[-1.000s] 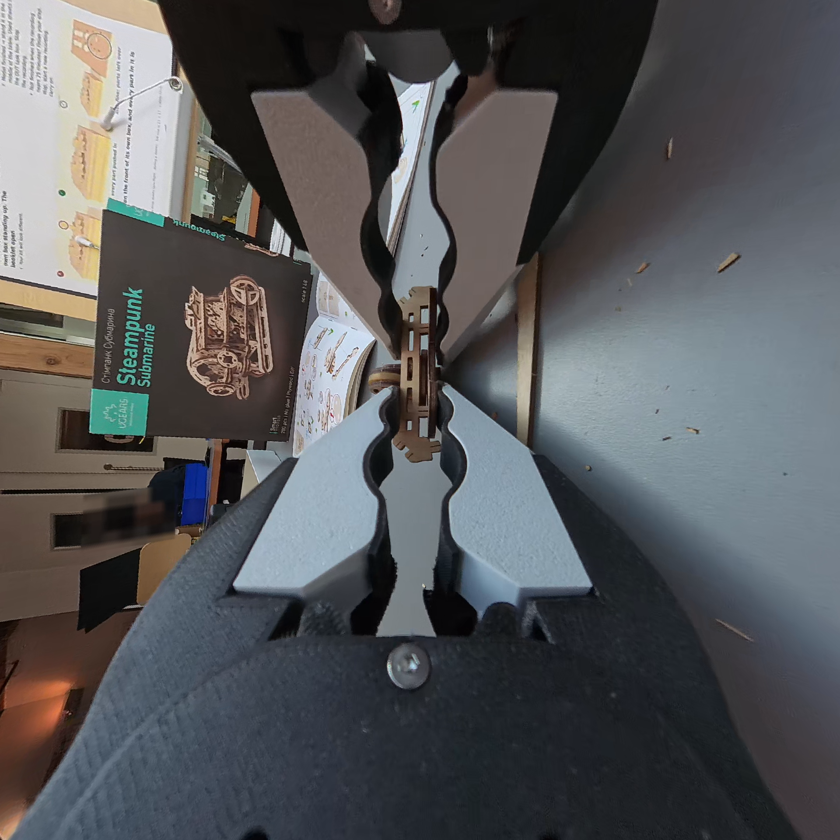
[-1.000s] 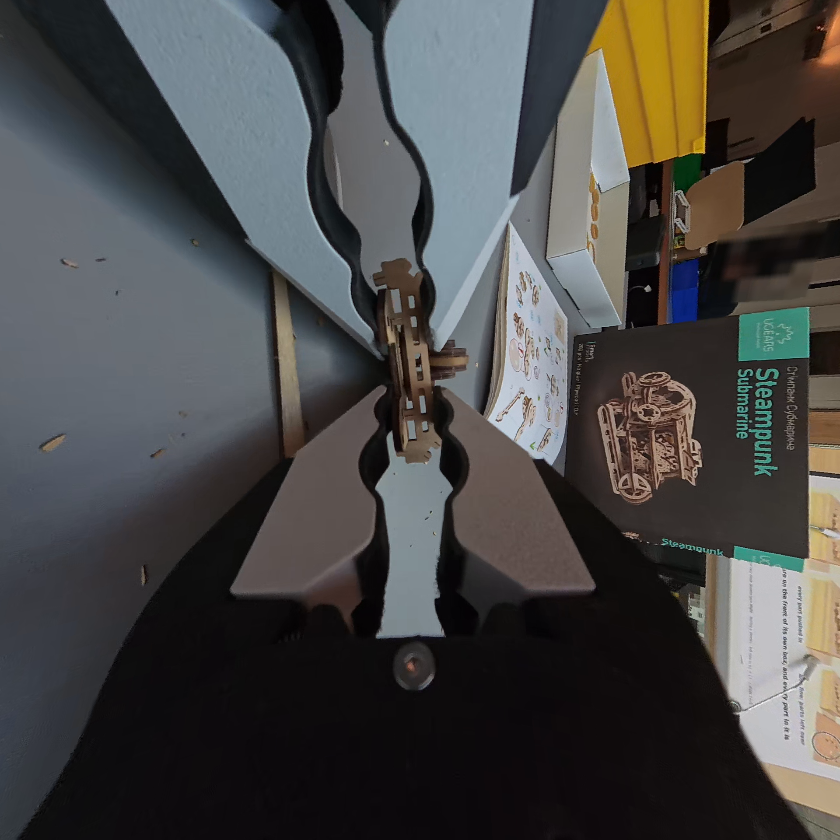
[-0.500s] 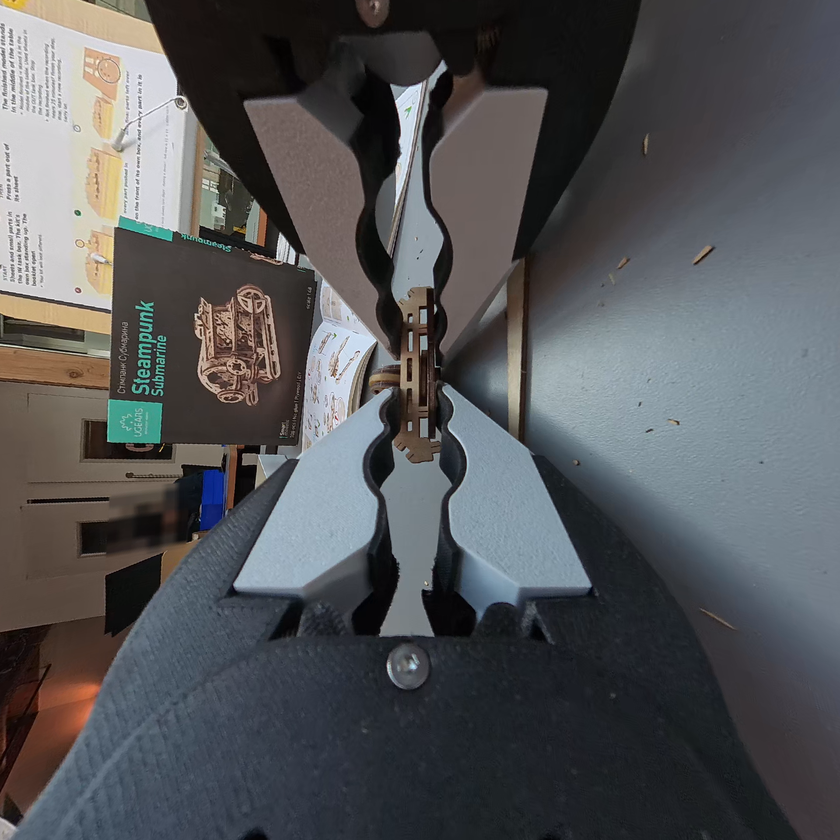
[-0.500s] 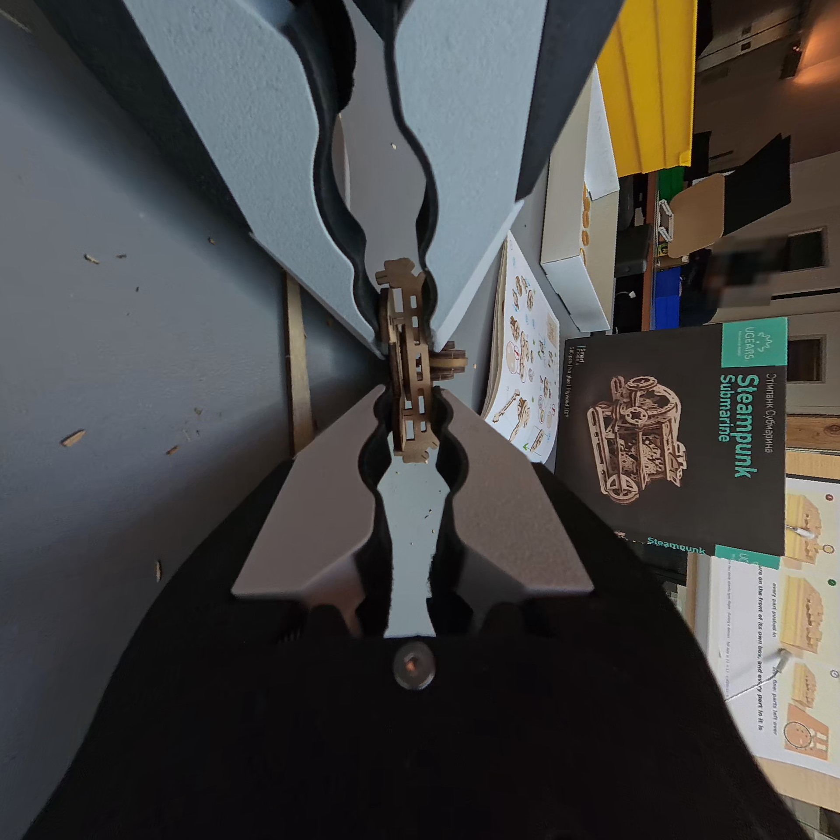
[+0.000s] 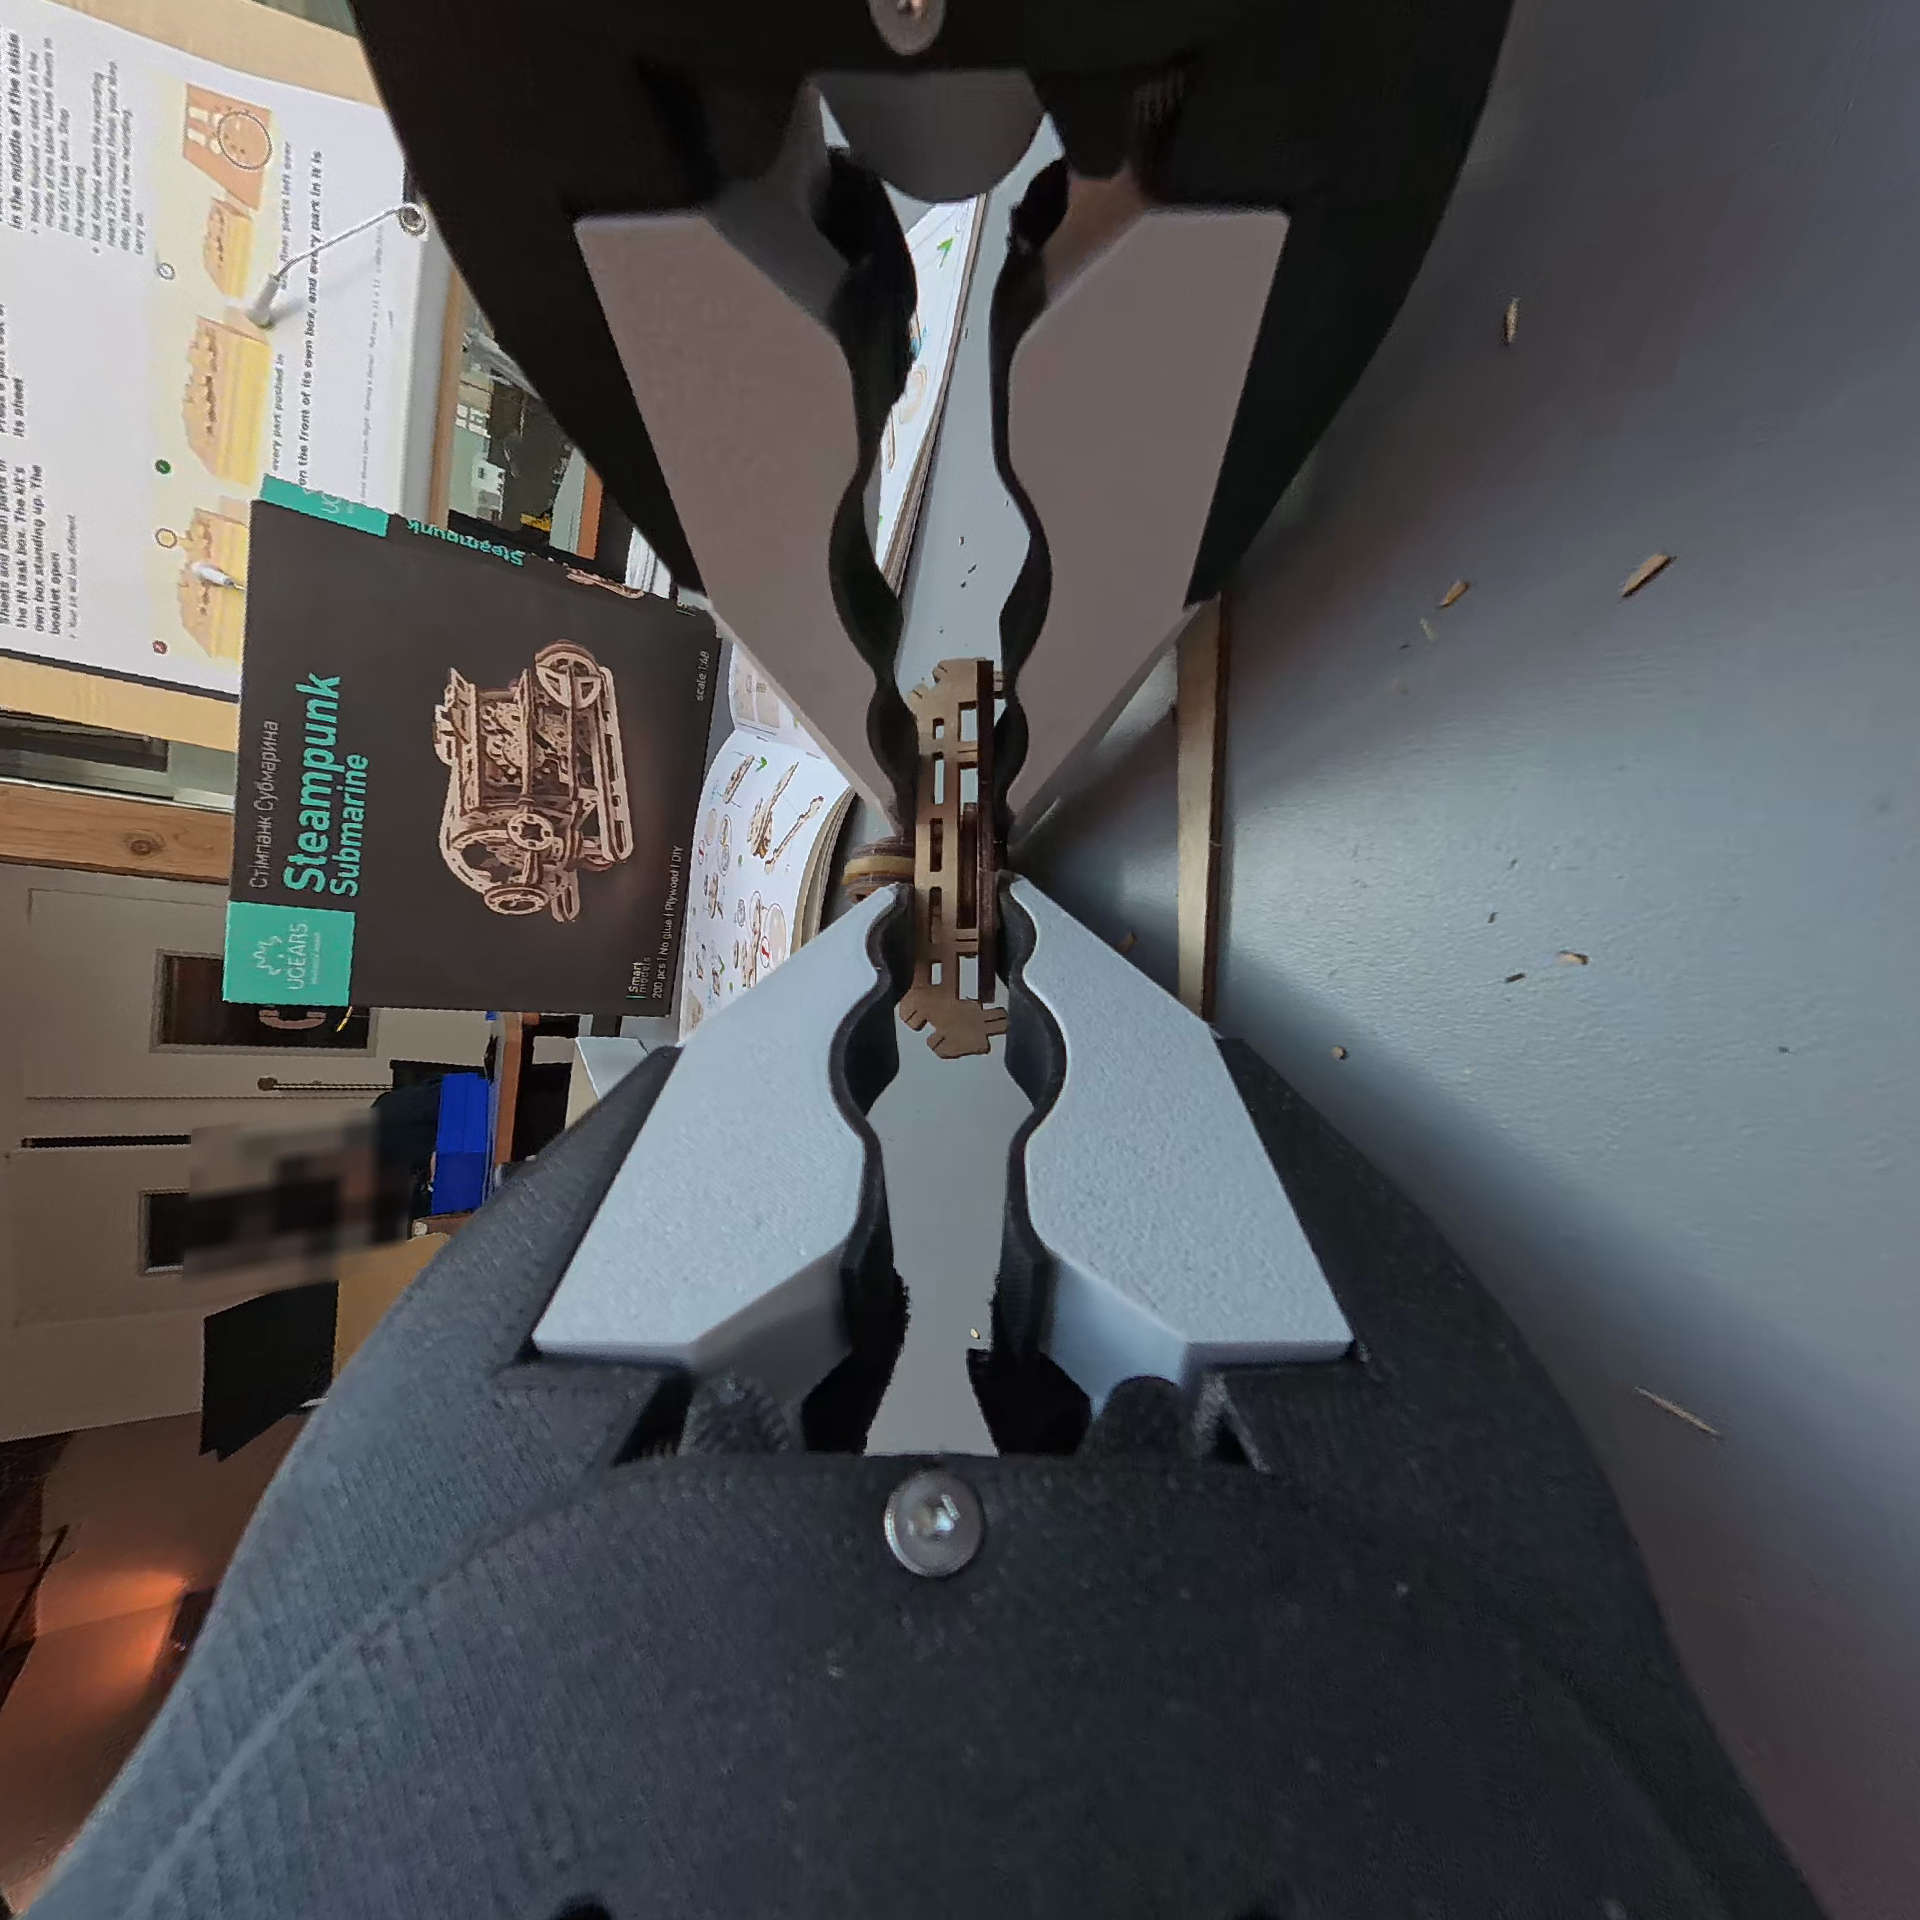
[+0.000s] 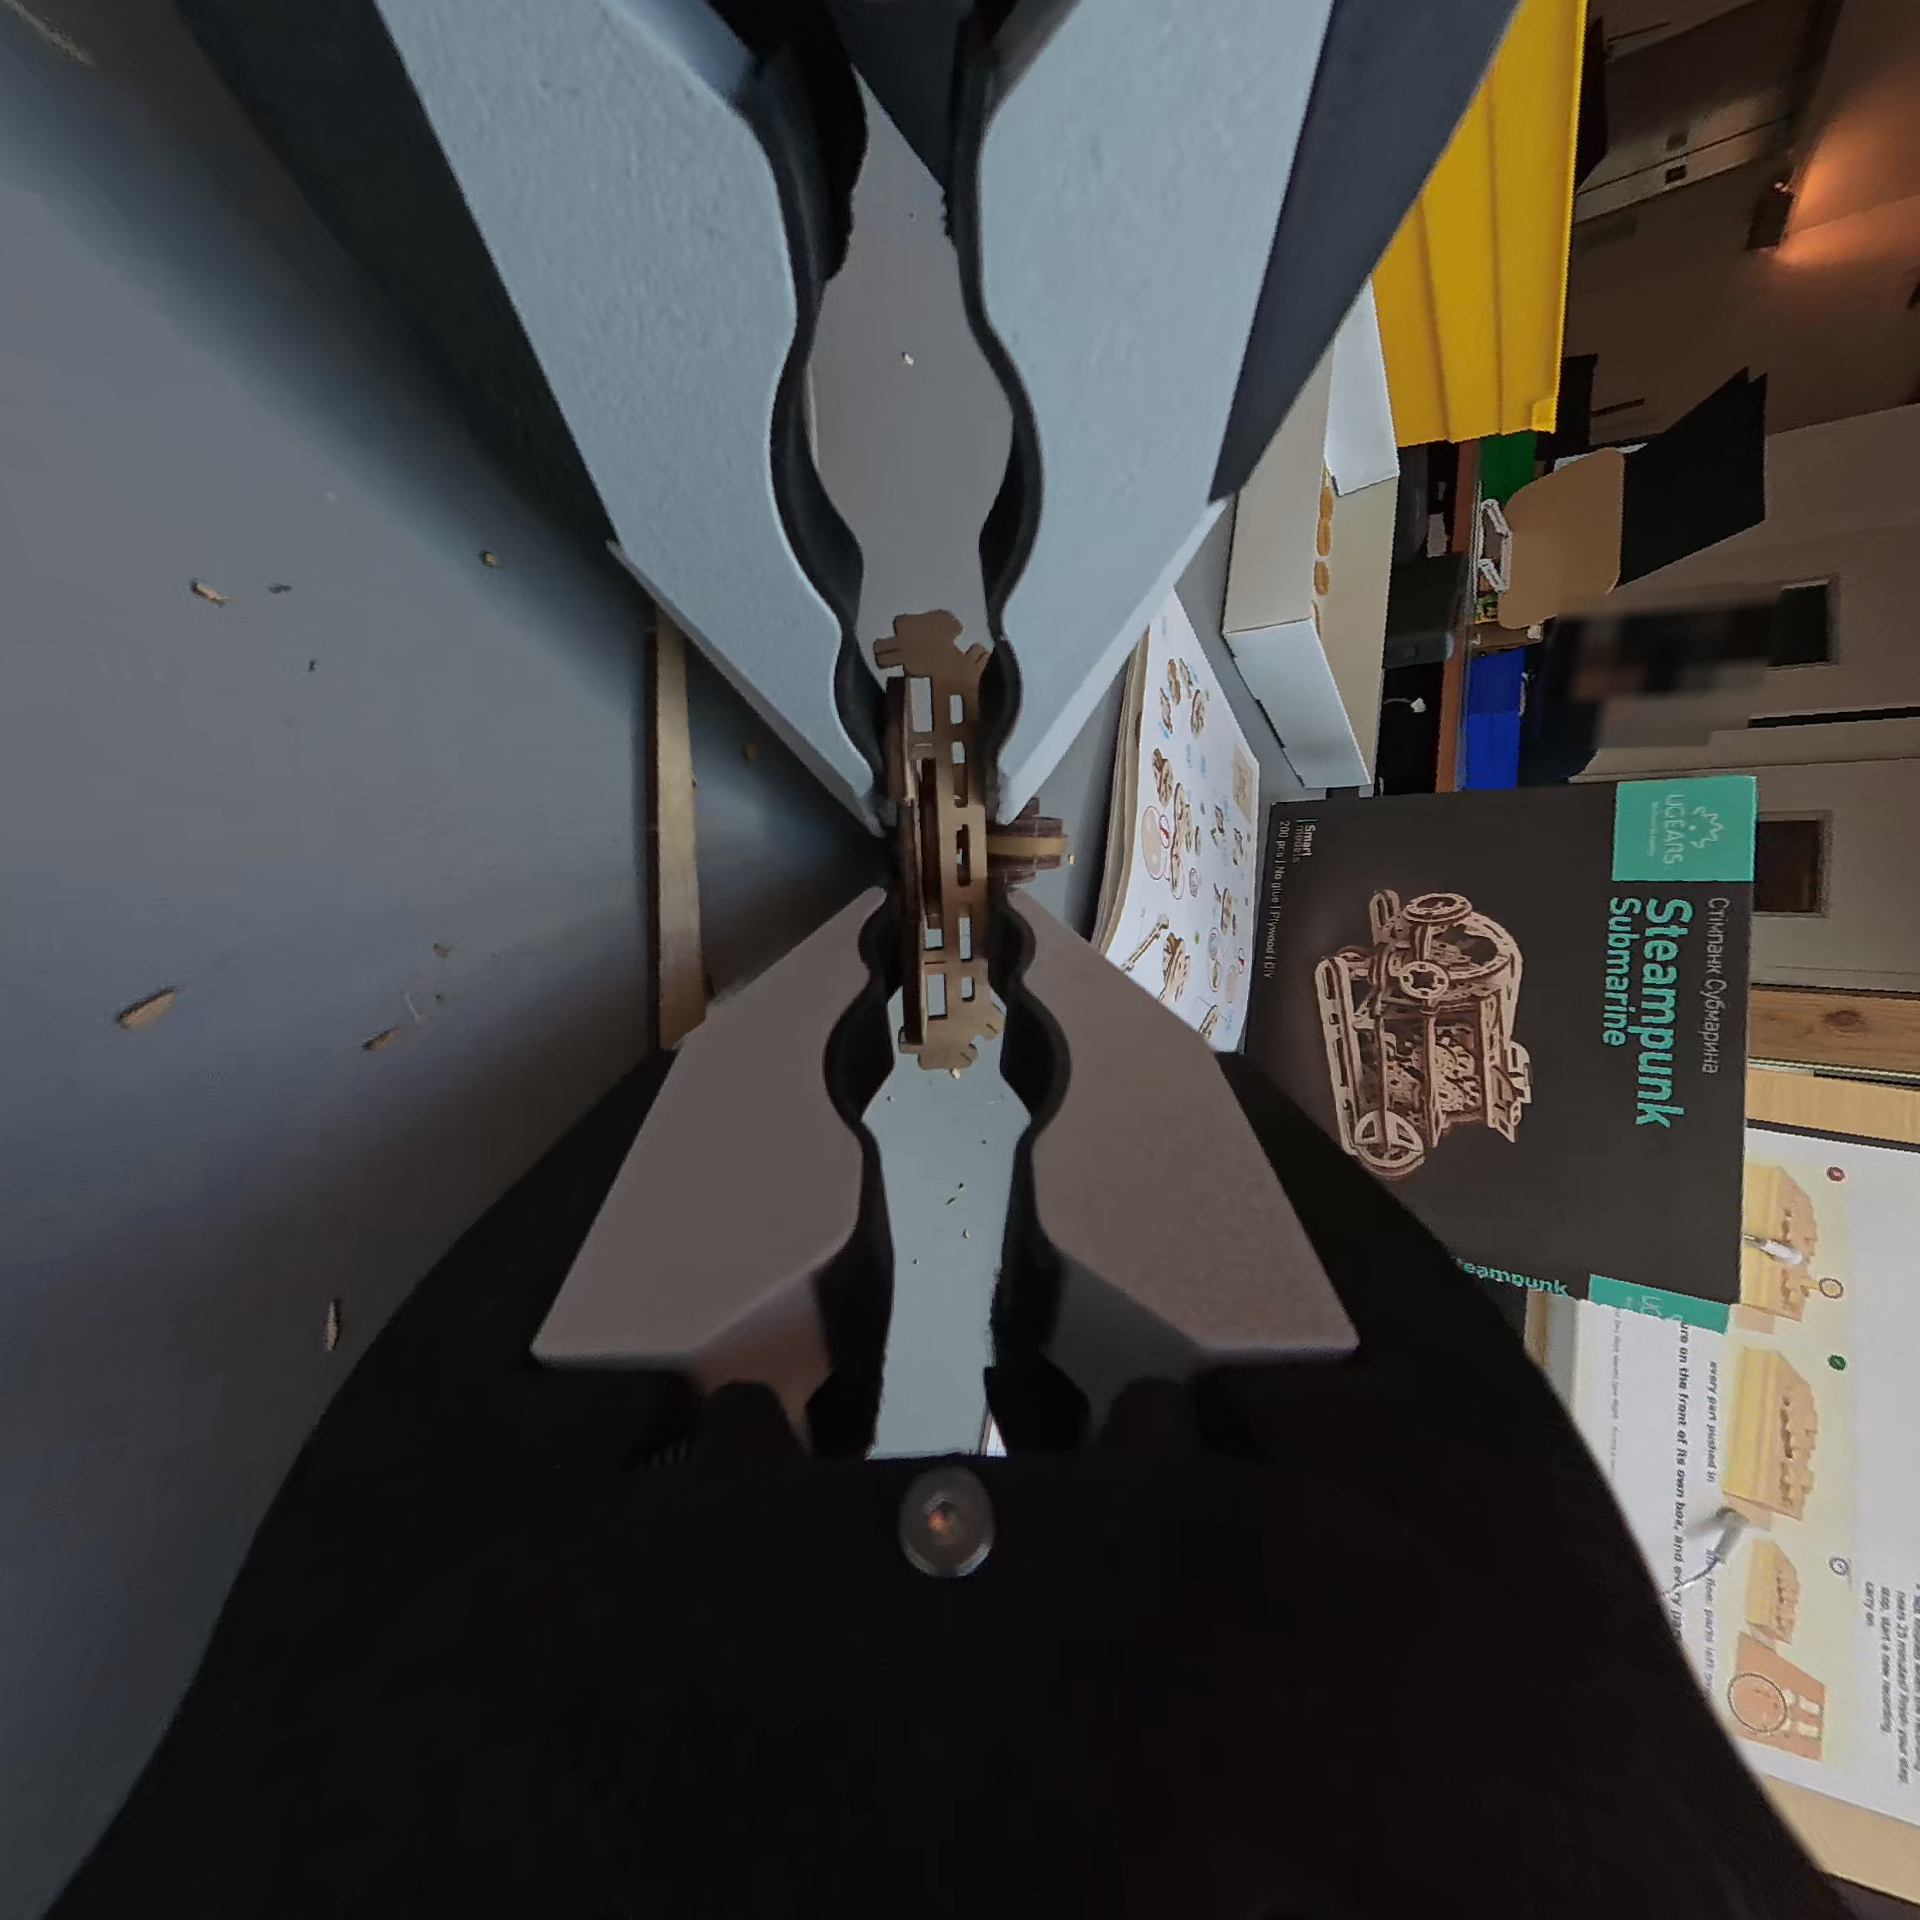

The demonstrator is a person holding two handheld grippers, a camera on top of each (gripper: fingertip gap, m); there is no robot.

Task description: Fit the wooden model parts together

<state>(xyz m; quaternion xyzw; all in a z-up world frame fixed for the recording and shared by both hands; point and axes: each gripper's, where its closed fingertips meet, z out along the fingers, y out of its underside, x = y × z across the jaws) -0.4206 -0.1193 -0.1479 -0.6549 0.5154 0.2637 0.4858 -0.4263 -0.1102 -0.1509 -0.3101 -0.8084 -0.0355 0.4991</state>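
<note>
A flat slotted wooden model part [image 5: 948,997] with a round toothed disc on it and a short hub [image 5: 873,868] sticking out sideways hangs in the air above the grey table [image 5: 1558,935]. My left gripper [image 5: 951,914], with pale blue fingers, is shut on its near end. My right gripper [image 5: 951,800], with brown-grey fingers, faces it tip to tip and is shut on the far end. The right wrist view shows the same part [image 6: 940,1029] and hub [image 6: 1034,847], with my right gripper [image 6: 940,914] below and my left gripper [image 6: 935,810] above.
A black kit box [image 5: 457,758] stands beside an open instruction booklet [image 5: 758,831]. A thin plywood sheet [image 5: 1195,810] lies behind the grippers. A white box [image 6: 1299,623] and a yellow bin [image 6: 1475,229] lie farther off. Wood chips [image 6: 145,1006] dot the table.
Both grippers have swayed slightly together, so the background has shifted a little. Both stay shut on the wooden part, tip to tip as before.
</note>
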